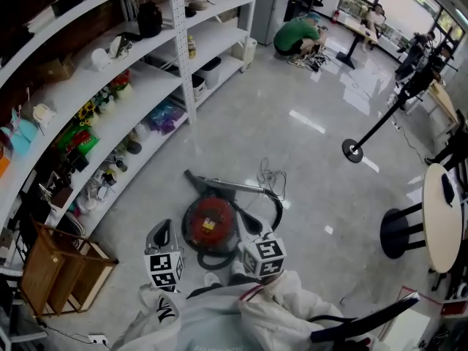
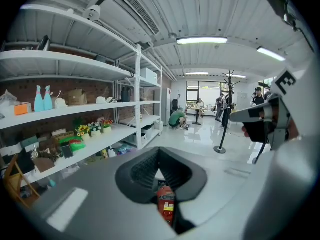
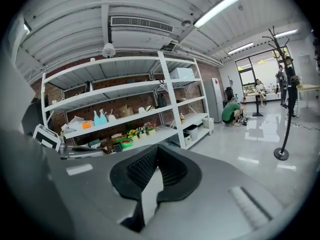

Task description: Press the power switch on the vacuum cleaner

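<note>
A round red vacuum cleaner (image 1: 210, 224) lies on the pale floor right in front of me, its grey wand (image 1: 234, 188) and black hose stretching to the right. My left gripper (image 1: 161, 235) hangs just left of the vacuum, jaws shut and holding nothing. My right gripper (image 1: 251, 227) hovers at the vacuum's right edge, also shut and empty. In the left gripper view the vacuum's red body (image 2: 166, 204) shows through the narrow slit below the closed left gripper (image 2: 159, 156). The right gripper (image 3: 156, 154) view shows only floor in that slit. I cannot make out the power switch.
White shelving (image 1: 110, 115) full of small items runs along the left. A wooden crate (image 1: 55, 273) stands at the near left. A loose cord (image 1: 270, 175) lies beyond the vacuum. A pole stand (image 1: 353, 151), a black stool (image 1: 398, 232) and a round table (image 1: 446, 218) stand on the right. A person (image 1: 296, 35) crouches far off.
</note>
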Motion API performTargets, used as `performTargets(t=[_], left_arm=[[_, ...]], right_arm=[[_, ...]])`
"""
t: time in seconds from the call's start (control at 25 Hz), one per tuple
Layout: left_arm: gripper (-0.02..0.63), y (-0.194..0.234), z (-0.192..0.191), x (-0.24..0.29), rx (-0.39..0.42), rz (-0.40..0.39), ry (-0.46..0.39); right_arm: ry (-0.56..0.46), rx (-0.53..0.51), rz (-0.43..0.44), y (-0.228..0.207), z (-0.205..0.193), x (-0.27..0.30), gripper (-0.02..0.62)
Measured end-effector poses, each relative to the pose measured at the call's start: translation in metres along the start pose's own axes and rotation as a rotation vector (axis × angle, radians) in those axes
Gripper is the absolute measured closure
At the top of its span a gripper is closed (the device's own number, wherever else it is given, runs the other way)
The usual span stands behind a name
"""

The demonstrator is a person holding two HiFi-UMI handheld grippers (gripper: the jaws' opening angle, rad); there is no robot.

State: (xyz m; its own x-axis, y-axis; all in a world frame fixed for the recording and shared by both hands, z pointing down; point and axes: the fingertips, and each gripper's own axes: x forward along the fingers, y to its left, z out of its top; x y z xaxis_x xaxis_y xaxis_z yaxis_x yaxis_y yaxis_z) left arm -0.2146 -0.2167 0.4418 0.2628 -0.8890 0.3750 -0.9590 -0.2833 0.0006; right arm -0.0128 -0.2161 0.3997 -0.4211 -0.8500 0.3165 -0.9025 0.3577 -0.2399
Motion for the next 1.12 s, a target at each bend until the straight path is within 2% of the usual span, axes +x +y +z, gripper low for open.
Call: performTargets(t=[0.16,0.48,0.88,1.12], left_arm=[[0.606,0.004,-0.007,-0.007,-0.015,-0.012,0.006],[0.606,-0.009,-0.006,-0.026,0.015,-0.066,-0.012],[0.606,-0.017,-0.010,-0.044,0.015,-0.040,-0.020],[0.606,-0.042,-0.021,-0.062,0.029,-0.017,-0.003]], right_arm=[[0.015,0.006,-0.016,0.010,-0.009,0.001,0.594],[0.014,0.009,-0.053,0.028,-0.011,-0.018,0.594],[0.020,-0.018,-0.032,0.030,-0.009,-0.035,0.594],[0.020,0.006,-0.012,0.018,-0.023,-0.063,0.594]])
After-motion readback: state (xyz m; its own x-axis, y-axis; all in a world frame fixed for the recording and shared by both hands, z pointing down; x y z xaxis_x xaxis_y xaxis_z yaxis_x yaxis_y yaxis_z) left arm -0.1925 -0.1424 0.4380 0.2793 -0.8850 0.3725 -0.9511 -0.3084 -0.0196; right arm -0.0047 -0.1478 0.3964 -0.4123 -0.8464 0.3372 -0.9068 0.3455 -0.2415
